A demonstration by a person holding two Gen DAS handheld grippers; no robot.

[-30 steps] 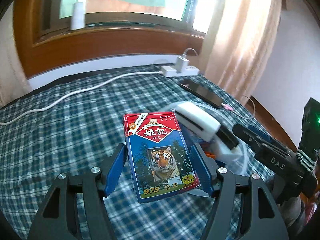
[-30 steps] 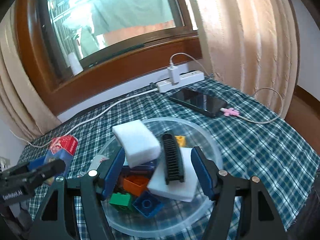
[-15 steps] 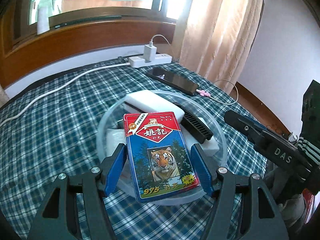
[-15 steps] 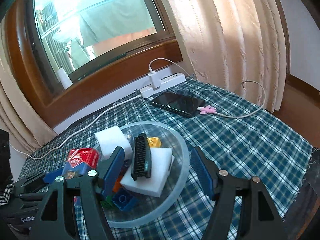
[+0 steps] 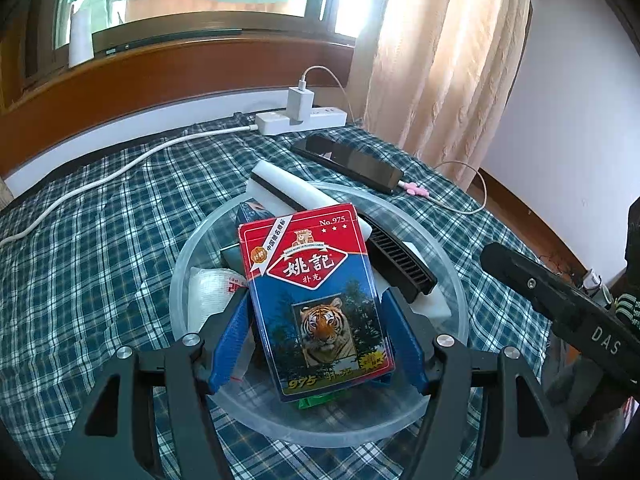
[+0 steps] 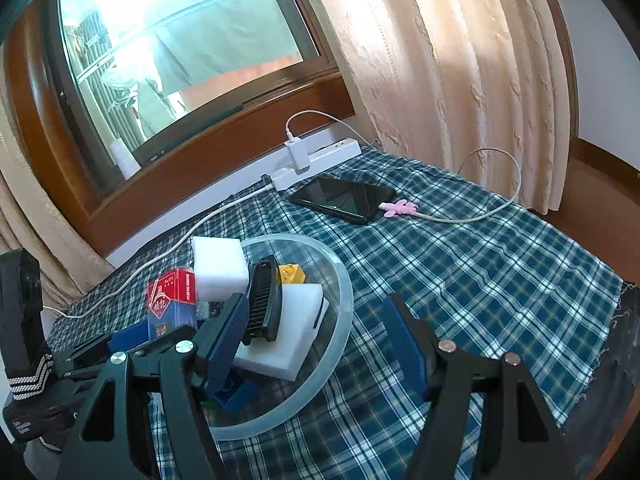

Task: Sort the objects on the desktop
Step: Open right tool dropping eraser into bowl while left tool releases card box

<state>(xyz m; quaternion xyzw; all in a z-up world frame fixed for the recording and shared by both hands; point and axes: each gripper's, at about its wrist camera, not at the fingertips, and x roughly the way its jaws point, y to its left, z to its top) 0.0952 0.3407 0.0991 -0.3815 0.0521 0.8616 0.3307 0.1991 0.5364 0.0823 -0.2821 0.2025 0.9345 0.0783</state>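
My left gripper (image 5: 316, 308) is shut on a red and blue playing-card box (image 5: 316, 300) with a tiger picture, its blue pads pressing on both long sides. The box hangs tilted over a clear plastic bowl (image 5: 180, 280) on the checked tablecloth. In the bowl lie a black brush (image 5: 400, 264), white sponges (image 5: 288, 192), a white packet (image 5: 212, 288) and toy bricks. In the right wrist view the box (image 6: 172, 300) shows at the bowl's left. My right gripper (image 6: 316, 308) is open with nothing between its pads, above the bowl's right rim (image 6: 344, 292).
A black phone (image 6: 344, 198) lies behind the bowl, plugged into a white cable with a pink clip (image 6: 396, 207). A power strip (image 5: 300, 118) with a charger sits by the window sill. The table's edge (image 6: 616, 300) runs at the right, with curtains beyond.
My left gripper has carried the card box from beside the bowl to over it. The right gripper has shifted right, so the bowl now sits to the left in its view.
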